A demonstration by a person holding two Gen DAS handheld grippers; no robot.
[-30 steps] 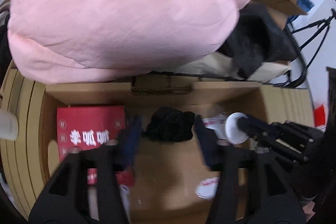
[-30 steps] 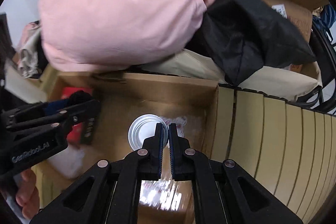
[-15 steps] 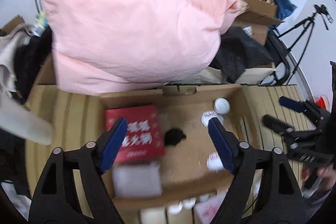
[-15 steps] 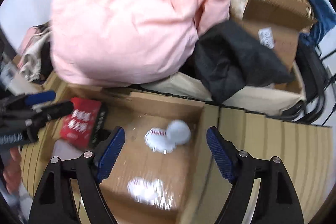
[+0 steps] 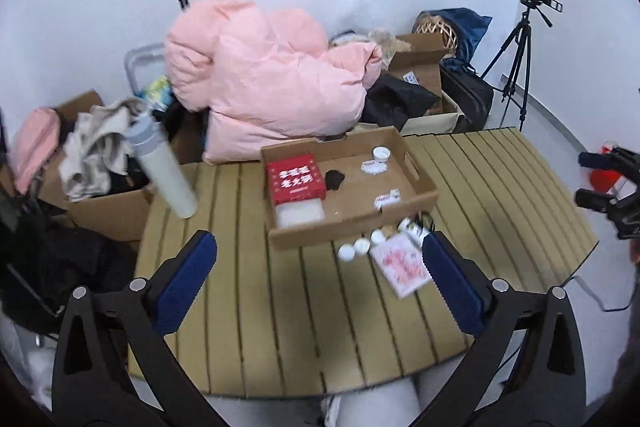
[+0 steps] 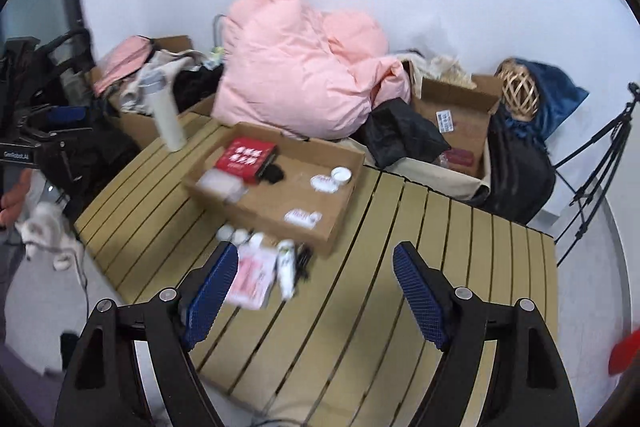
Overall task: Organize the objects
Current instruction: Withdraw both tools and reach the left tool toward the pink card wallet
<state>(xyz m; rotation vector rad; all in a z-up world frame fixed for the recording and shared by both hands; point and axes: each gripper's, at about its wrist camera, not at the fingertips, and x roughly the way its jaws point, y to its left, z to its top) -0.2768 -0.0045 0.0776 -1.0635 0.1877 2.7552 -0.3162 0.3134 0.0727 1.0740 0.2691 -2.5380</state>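
Note:
A shallow cardboard box [image 5: 426, 183] [image 6: 256, 213] lies on the slatted table [image 5: 280, 327] [image 6: 400, 267]. It holds a red box [image 5: 294, 177] [image 6: 246, 155], a black object [image 5: 334, 179], a white cup [image 5: 381, 153] [image 6: 341, 175] and white packets [image 5: 374, 167]. In front of it lie small white cups [image 5: 354, 249], a pink packet [image 5: 402, 267] [image 6: 252, 277] and a white tube [image 6: 286, 265]. My left gripper [image 5: 318, 279] is open and empty above the table's near side. My right gripper [image 6: 314, 291] is open and empty, and shows at the far right of the left wrist view [image 5: 600, 179].
A white bottle [image 5: 164, 171] [image 6: 164, 111] stands at the table's left back corner. A pink duvet [image 5: 264, 83] [image 6: 304, 67], dark clothes and cardboard boxes [image 6: 456, 107] pile up behind the table. A tripod [image 5: 516, 63] stands at the right.
Both grippers have pulled back and up from the box and opened wide. The white cup the right gripper was shut on now sits in the box.

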